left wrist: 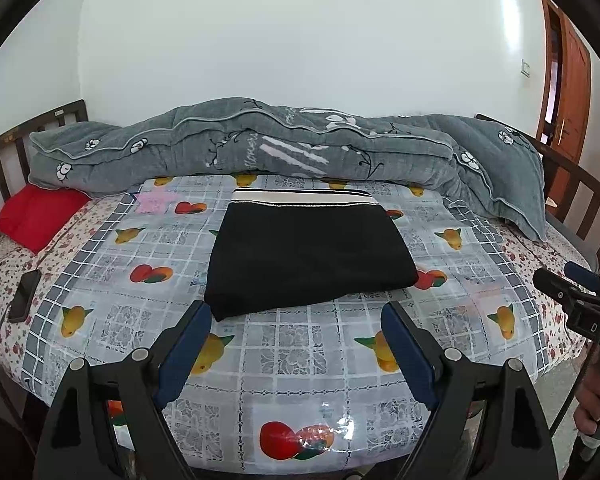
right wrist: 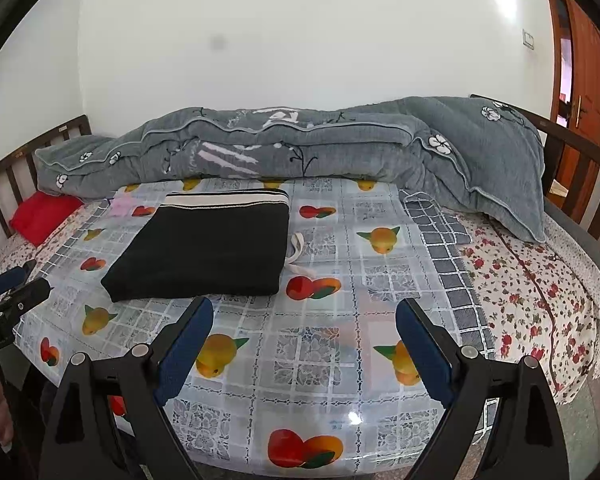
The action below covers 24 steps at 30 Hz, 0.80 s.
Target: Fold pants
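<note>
Black pants (left wrist: pixel 308 256) lie folded into a neat rectangle on the fruit-print plastic sheet (left wrist: pixel 300 352) of the bed, with a white striped waistband at the far edge. They also show in the right wrist view (right wrist: pixel 204 252), with a white drawstring (right wrist: pixel 296 256) poking out on the right. My left gripper (left wrist: pixel 296 320) is open and empty, just in front of the pants' near edge. My right gripper (right wrist: pixel 304 320) is open and empty, in front and to the right of the pants. Each gripper shows at the edge of the other's view.
A rolled grey quilt (left wrist: pixel 260 144) lies along the far side by the wall. A red pillow (left wrist: pixel 36 216) sits at the far left, a dark phone (left wrist: pixel 24 296) at the left edge. Wooden bed rails (right wrist: pixel 580 160) flank both ends; a door (right wrist: pixel 580 92) stands at right.
</note>
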### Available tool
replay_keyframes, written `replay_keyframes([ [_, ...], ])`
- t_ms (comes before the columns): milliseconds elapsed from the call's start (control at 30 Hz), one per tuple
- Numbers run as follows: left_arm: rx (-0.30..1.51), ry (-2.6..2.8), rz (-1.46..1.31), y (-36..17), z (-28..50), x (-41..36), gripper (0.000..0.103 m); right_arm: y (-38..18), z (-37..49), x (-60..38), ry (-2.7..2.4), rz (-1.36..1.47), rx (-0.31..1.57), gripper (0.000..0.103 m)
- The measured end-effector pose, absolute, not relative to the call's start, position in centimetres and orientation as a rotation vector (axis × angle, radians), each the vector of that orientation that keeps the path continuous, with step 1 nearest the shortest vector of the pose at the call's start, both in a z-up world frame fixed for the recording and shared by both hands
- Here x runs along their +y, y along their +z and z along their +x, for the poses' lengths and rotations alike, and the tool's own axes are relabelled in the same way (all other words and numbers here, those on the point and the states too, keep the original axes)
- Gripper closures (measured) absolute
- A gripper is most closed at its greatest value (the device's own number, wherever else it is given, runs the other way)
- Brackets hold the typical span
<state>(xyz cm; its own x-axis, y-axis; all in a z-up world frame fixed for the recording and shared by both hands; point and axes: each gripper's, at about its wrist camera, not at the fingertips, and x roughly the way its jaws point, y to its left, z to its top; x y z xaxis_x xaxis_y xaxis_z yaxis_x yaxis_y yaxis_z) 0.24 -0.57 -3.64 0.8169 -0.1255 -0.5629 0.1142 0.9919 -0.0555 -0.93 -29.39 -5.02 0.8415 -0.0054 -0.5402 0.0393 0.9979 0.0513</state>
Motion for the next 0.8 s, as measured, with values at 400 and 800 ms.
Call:
replay_keyframes([
  [400,0.602,-0.128,-0.018,-3.64,0.21,-0.46,0.017,-5.04,-0.96,-29.19,-0.027,0.068,0.569,0.011],
  [800,0.598,-0.130,-0.019,-3.55,0.13,-0.42,0.017,-4.92,-1.06,-29.14,-0.027,0.076,0.569,0.011],
])
